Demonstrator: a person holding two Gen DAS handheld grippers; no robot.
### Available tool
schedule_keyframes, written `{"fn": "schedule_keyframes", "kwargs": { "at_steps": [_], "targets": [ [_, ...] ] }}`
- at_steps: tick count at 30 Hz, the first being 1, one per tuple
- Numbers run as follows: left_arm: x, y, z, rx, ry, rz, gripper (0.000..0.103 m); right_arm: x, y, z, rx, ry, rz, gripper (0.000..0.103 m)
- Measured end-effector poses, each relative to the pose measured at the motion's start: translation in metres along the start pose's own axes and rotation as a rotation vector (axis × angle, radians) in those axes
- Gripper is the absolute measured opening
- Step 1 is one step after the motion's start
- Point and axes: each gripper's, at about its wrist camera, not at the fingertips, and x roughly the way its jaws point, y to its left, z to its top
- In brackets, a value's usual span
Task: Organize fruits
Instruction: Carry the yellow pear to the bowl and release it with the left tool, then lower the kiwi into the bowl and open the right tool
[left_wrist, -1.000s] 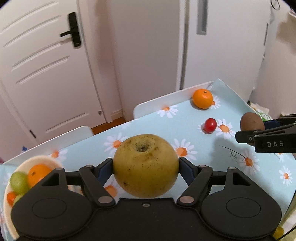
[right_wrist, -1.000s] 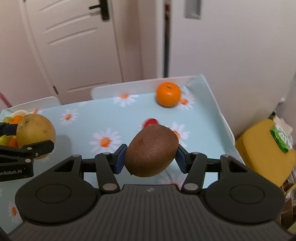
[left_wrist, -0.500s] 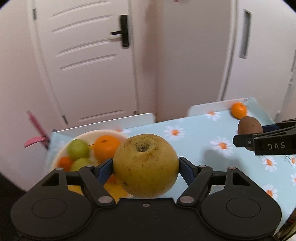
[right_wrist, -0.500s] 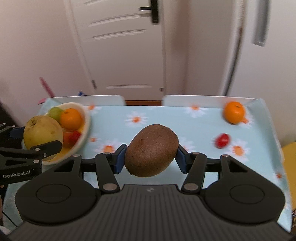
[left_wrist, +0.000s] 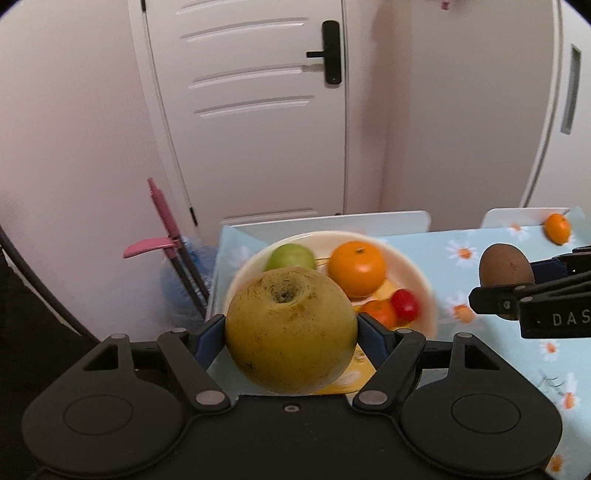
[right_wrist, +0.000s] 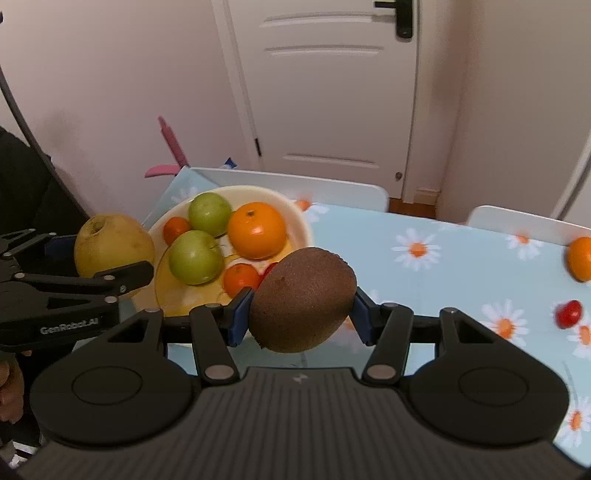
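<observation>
My left gripper (left_wrist: 291, 330) is shut on a yellow pear (left_wrist: 291, 330) and holds it above the near left rim of the cream bowl (left_wrist: 428, 291). The pear also shows in the right wrist view (right_wrist: 112, 243). My right gripper (right_wrist: 301, 314) is shut on a brown kiwi (right_wrist: 303, 299), held in the air just right of the bowl (right_wrist: 299, 218); the kiwi also shows in the left wrist view (left_wrist: 505, 271). The bowl holds two green apples (right_wrist: 194, 256), oranges (right_wrist: 256, 229) and a cherry tomato (left_wrist: 405, 304).
A loose orange (right_wrist: 580, 257) and a cherry tomato (right_wrist: 569, 314) lie on the daisy tablecloth (right_wrist: 443, 273) at the far right. White chair backs (right_wrist: 332, 184) stand behind the table. A pink-handled tool (left_wrist: 162, 229) leans by the door.
Both grippers have swung left toward the bowl with their fruit. The bowl now lies directly beyond the pear and close to the kiwi.
</observation>
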Motion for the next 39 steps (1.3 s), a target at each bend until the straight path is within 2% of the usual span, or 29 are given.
{"fn": "schedule_keyframes", "kwargs": {
  "at_steps": [11,17,18,20,21,22,30,39],
  "targets": [
    [0.036,0.02,-0.013,0.012,-0.011,0.006,0.079,0.025,0.02,-0.004,-0.01,0.027,-0.009,0.07],
    [0.034,0.016,-0.015,0.021,-0.021,-0.022,0.08,0.021,0.021,-0.003,-0.009,0.021,-0.019,0.07],
    [0.033,0.015,-0.015,0.02,-0.02,-0.027,0.081,0.02,0.02,-0.002,-0.009,0.018,-0.021,0.07],
    [0.024,0.016,-0.015,0.025,-0.056,-0.039,0.092,0.015,0.019,0.0,-0.007,0.012,-0.023,0.07],
    [0.018,0.017,-0.014,0.024,-0.078,-0.041,0.101,0.015,0.019,0.0,-0.007,0.012,-0.023,0.07],
    [0.013,0.017,-0.013,0.022,-0.094,-0.043,0.102,0.014,0.018,0.001,-0.006,0.009,-0.023,0.07],
    [-0.012,0.024,-0.024,0.013,-0.077,-0.011,0.103,0.011,0.018,0.006,-0.034,0.008,0.007,0.07],
    [-0.029,0.025,-0.048,0.002,-0.03,0.028,0.103,0.033,0.043,-0.003,-0.11,0.032,0.066,0.07]
  ]
}}
